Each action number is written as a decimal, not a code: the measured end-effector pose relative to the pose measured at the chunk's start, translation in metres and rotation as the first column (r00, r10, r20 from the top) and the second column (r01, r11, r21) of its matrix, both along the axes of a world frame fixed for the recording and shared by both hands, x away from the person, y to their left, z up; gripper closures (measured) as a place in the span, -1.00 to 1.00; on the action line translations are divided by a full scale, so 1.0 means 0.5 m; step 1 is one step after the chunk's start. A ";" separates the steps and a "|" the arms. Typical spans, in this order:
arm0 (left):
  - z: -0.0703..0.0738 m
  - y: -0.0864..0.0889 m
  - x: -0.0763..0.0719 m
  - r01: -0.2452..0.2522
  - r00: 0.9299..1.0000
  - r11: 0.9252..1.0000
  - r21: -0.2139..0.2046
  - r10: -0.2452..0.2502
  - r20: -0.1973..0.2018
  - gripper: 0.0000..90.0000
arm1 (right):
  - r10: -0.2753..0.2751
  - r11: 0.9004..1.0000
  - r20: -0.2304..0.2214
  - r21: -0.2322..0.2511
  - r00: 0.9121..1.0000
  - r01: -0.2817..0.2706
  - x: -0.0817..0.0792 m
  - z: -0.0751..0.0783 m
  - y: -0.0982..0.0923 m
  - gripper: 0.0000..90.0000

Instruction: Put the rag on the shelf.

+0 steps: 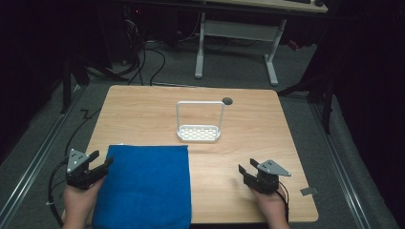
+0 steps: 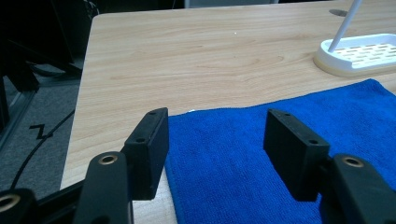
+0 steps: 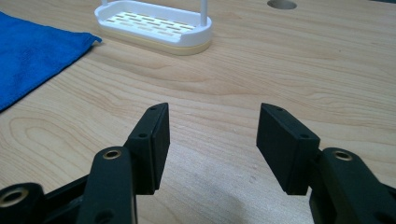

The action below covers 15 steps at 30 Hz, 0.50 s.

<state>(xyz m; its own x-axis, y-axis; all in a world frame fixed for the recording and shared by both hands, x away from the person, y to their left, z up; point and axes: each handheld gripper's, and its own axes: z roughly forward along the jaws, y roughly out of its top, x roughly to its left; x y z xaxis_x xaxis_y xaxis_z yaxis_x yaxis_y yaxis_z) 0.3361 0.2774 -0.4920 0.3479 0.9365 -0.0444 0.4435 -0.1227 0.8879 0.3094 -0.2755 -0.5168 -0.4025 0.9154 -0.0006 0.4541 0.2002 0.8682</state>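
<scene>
Left gripper (image 1: 101, 162) hovers with jaws wide at the blue towel's (image 1: 143, 186) left edge; right gripper (image 1: 247, 168) waits, equally spread, over bare table (image 1: 267, 124). Best move: drop low and pinch just one layer at the corner.

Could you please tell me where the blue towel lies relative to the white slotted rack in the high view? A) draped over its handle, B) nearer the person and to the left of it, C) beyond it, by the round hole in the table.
B: the blue towel lies flat at the near left of the table, apart from the white slotted rack standing mid-table.
</scene>
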 end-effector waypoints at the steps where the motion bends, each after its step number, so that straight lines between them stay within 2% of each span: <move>1: 0.000 0.000 0.000 0.000 1.000 1.000 0.000 0.000 0.000 -0.08 | 0.000 1.000 0.000 0.000 1.000 0.000 0.000 0.000 0.000 -0.01; 5: 0.009 -0.004 -0.013 -0.014 1.000 1.000 -0.002 0.014 0.009 -0.08 | 0.004 1.000 0.003 0.003 1.000 -0.004 -0.001 0.001 0.001 -0.01; 8: 0.023 -0.018 -0.035 -0.011 1.000 1.000 -0.007 0.011 0.015 -0.08 | 0.010 1.000 0.003 0.002 1.000 -0.010 -0.001 0.002 0.003 0.00; 10: 0.034 -0.037 -0.054 0.000 0.999 1.000 0.014 -0.001 0.037 -0.08 | 0.014 1.000 0.004 0.001 1.000 -0.014 0.000 0.003 0.004 0.00; 13: 0.036 -0.050 -0.059 0.005 0.999 1.000 0.029 -0.006 0.044 -0.08 | 0.017 1.000 0.004 0.003 1.000 -0.017 0.001 0.003 0.005 0.00; 15: 0.032 -0.058 -0.050 0.006 0.999 0.999 0.037 -0.007 0.032 -0.08 | 0.028 1.000 0.005 0.005 1.000 -0.028 0.001 0.005 0.007 0.00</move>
